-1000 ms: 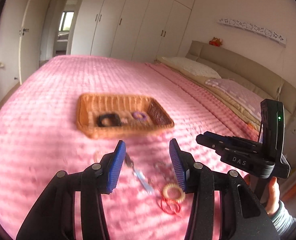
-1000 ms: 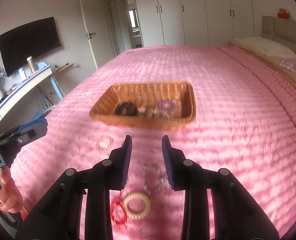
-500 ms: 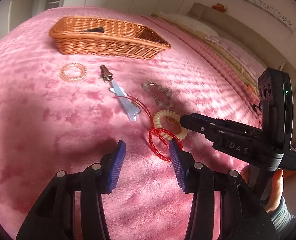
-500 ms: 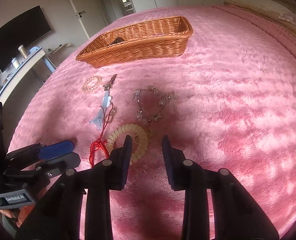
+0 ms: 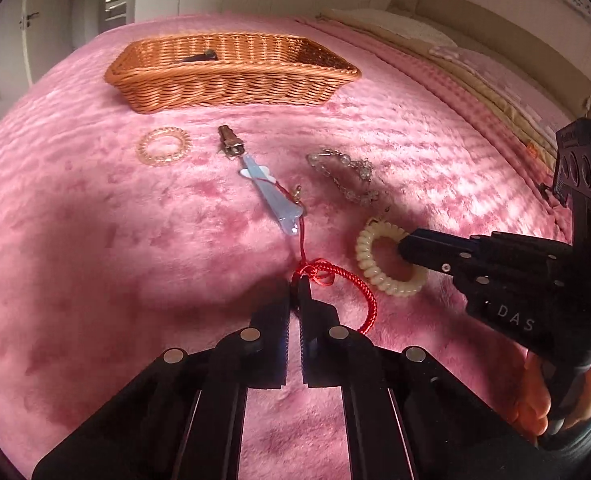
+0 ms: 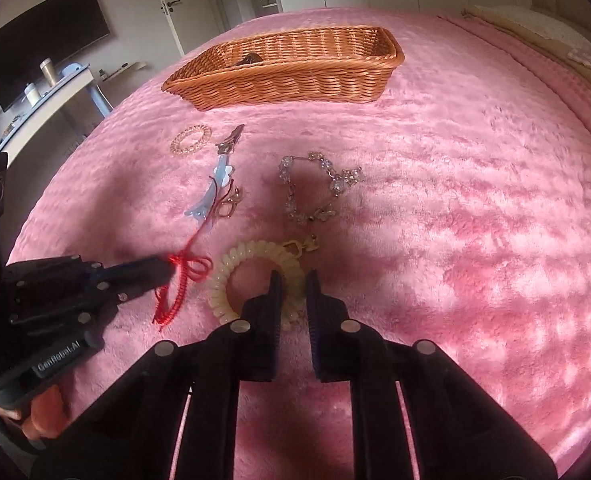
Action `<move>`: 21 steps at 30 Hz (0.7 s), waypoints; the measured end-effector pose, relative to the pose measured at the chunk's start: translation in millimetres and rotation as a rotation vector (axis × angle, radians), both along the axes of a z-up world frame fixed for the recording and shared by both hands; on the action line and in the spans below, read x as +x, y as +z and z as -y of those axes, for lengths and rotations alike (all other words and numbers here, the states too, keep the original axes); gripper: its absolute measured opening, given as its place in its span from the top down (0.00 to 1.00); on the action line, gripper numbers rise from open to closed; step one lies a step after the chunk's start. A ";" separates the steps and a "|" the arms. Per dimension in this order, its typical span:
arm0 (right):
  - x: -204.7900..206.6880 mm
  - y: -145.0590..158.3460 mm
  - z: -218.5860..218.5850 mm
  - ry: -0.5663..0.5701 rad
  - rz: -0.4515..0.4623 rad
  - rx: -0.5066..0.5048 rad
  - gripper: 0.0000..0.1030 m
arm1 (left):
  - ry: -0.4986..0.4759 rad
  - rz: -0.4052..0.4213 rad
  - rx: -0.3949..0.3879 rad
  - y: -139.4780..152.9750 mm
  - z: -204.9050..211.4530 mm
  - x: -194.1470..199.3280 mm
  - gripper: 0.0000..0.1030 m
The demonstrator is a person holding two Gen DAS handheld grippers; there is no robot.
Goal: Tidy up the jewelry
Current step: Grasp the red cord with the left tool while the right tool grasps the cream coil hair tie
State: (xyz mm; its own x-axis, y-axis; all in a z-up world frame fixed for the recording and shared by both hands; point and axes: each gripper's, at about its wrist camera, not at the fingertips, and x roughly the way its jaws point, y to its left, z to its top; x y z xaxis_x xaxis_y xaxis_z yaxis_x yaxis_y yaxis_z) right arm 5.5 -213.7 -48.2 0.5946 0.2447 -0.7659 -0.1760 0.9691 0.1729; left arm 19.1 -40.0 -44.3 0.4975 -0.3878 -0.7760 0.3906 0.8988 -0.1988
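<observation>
Left gripper [image 5: 294,280], lower centre, has just closed on the red cord [image 5: 347,280]; right gripper [image 6: 293,276] has just closed on the coil band [image 6: 255,264]. Lift both slowly toward the basket [image 5: 231,80], upper frame.

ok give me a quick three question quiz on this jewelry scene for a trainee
1. True or false: the left gripper has closed its jaws on the red braided cord bracelet.
2. Which item sits between the right gripper's jaws?
A. the clear crystal bead bracelet
B. the cream spiral coil hair tie
C. the pale pink spiral ring
3. Fill in: the light blue plastic hair clip lies on the pink plush bedspread, nearer the camera than the woven wicker ____.

Key: 1 true; 2 B; 3 basket.
</observation>
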 end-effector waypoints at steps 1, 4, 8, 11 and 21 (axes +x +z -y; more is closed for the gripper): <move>-4.8 0.1 2.2 0.001 0.000 -0.010 0.90 | 0.003 -0.002 -0.005 1.7 -6.6 -2.9 0.99; -10.0 -2.9 6.4 0.012 -0.013 0.010 0.89 | 0.023 -0.001 0.002 3.1 -21.9 -8.2 0.99; -7.0 -5.5 2.4 0.018 -0.020 0.016 0.82 | 0.041 -0.006 -0.004 -0.6 -35.6 -11.5 0.99; -5.9 -7.0 -3.6 0.023 -0.018 0.000 0.76 | 0.040 -0.011 -0.012 -3.8 -36.6 -12.1 0.97; -3.1 -8.1 -9.3 0.032 0.001 -0.042 0.71 | 0.006 0.023 -0.003 -3.1 -18.2 -8.6 0.69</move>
State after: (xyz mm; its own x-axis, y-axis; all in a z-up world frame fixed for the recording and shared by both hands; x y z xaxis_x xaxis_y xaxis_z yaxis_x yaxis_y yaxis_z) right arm 2.4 -204.5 -56.4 0.5879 0.2315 -0.7751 -0.2076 0.9693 0.1320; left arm 10.5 -21.8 -47.5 0.5177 -0.3871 -0.7630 0.3902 0.9004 -0.1921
